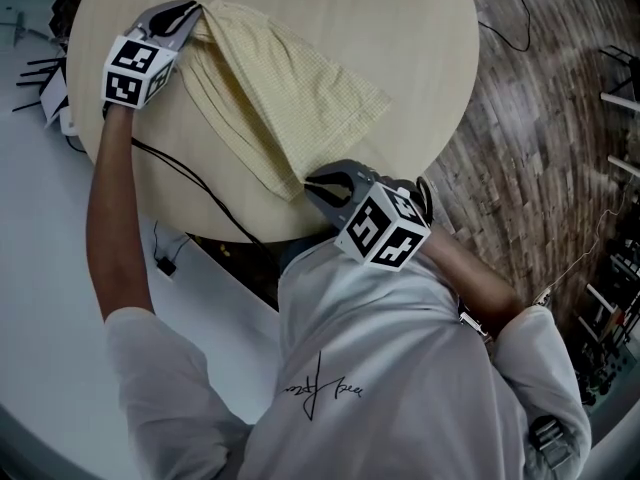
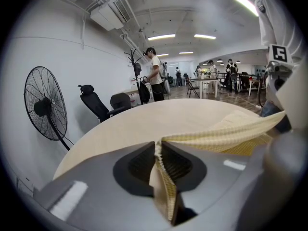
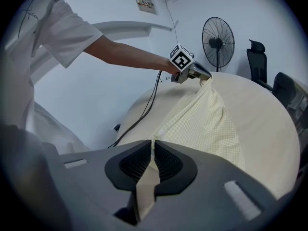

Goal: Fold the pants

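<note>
Pale yellow checked pants [image 1: 285, 93] lie folded lengthwise on the round wooden table [image 1: 400, 38], stretched from upper left to the near edge. My left gripper [image 1: 197, 13] is shut on one end of the pants [image 2: 226, 136], the cloth pinched between its pads. My right gripper [image 1: 312, 185] is shut on the other end of the pants [image 3: 202, 124] at the table's near edge. From the right gripper view the left gripper [image 3: 204, 78] shows across the cloth. The cloth hangs slightly taut between the two.
A black cable [image 1: 190, 183] runs across the table's left part and off its near edge. Wood floor [image 1: 560, 118] lies to the right. A standing fan [image 2: 45, 107] and black office chairs [image 2: 96, 105] stand beyond the table; people are far off in the room.
</note>
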A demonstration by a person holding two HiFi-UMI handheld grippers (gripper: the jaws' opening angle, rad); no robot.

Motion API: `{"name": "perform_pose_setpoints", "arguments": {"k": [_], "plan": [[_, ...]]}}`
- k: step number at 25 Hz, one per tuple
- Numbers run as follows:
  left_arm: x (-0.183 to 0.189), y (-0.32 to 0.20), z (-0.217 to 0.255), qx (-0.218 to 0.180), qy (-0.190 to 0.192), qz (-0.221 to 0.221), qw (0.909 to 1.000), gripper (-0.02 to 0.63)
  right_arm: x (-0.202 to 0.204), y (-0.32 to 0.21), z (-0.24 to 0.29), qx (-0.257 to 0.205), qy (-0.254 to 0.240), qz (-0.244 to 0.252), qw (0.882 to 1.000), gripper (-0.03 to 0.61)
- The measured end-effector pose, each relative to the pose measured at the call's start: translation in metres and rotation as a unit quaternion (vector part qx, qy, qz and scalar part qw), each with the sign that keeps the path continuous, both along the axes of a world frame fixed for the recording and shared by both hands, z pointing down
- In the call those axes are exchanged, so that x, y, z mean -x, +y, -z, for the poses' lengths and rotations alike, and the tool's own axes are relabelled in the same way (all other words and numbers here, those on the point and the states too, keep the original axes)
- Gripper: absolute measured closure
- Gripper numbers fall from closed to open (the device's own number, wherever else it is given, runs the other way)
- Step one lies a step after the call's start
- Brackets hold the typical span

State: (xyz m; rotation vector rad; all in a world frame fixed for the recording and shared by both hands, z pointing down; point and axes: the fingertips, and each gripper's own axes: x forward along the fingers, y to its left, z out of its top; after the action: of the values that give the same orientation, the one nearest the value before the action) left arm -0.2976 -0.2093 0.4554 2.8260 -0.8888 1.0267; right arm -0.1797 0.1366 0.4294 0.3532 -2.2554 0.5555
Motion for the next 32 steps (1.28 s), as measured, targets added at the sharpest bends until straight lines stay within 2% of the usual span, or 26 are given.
{"name": "perform_pose_setpoints", "arguments": {"k": [22,32], "plan": [[0.029,0.020,-0.021,0.005,0.001,0.018,0.9998,0.518,0.034,0.021,-0.035,0.037,0.004,0.022,0.999,0.557],[0.042,0.027,-0.030,0.012,0.003,0.019,0.9997,0.518,0.048,0.028,-0.056,0.049,0.021,0.048,0.997,0.555]]}}
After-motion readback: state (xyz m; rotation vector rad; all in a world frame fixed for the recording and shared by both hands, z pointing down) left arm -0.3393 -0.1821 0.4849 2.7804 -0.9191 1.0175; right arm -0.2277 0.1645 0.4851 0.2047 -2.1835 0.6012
